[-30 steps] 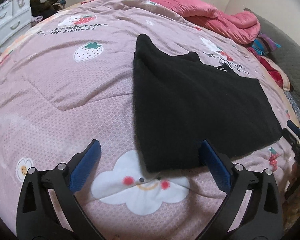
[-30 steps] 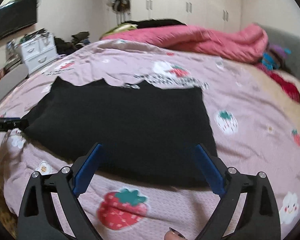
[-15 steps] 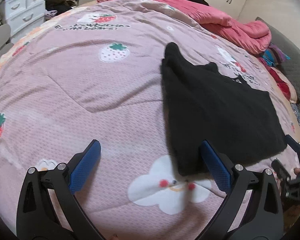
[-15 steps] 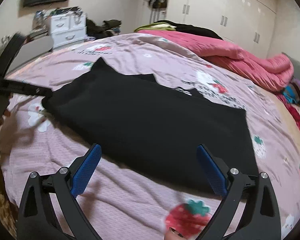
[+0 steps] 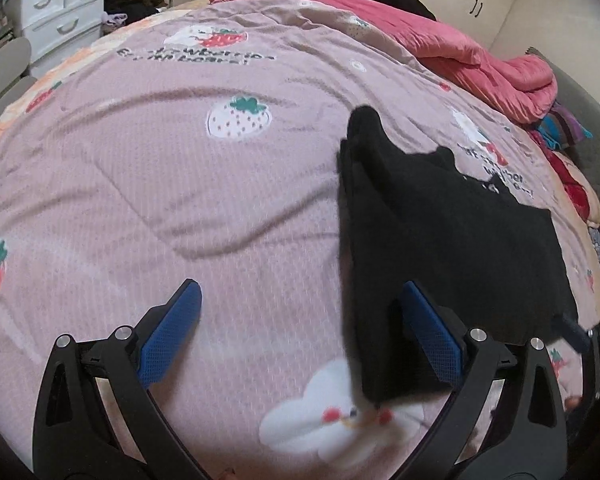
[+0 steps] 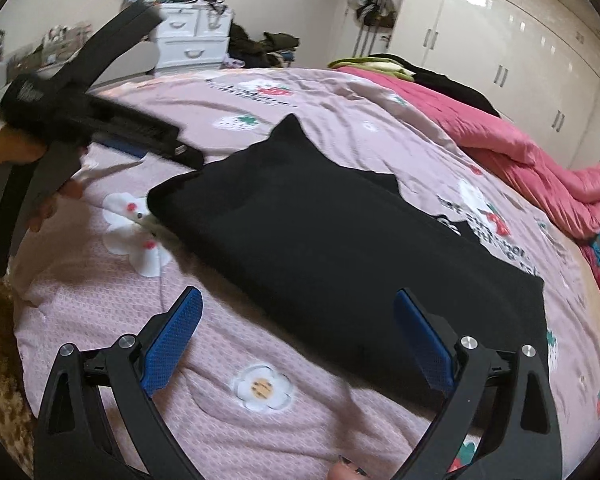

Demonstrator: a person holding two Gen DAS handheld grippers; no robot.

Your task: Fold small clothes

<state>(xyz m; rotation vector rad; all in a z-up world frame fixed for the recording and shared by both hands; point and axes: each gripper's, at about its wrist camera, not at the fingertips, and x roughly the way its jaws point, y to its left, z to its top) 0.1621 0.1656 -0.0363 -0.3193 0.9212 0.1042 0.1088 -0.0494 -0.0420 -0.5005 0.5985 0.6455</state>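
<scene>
A black garment (image 5: pixel 440 232) lies flat on the pink strawberry-print bedspread (image 5: pixel 180 168), folded into a rough rectangle with a pointed corner at the far end. It also shows in the right wrist view (image 6: pixel 340 240). My left gripper (image 5: pixel 300 332) is open and empty, just left of the garment's near corner; its right finger overlaps the cloth's edge. My right gripper (image 6: pixel 298 334) is open and empty at the garment's near long edge. The left gripper also shows in the right wrist view (image 6: pixel 112 136), held by a hand at the garment's left end.
A pink quilt (image 5: pixel 460 48) is heaped at the far side of the bed. White drawers (image 5: pixel 60 20) stand far left with dark clothes beside them. White wardrobes (image 6: pixel 500 40) line the back wall. The bed's near edge (image 6: pixel 16 280) drops to a patterned rug.
Both grippers have swung left, so the garment sits further right in each view. The left gripper now shows large in the right wrist view. The garment has not moved.
</scene>
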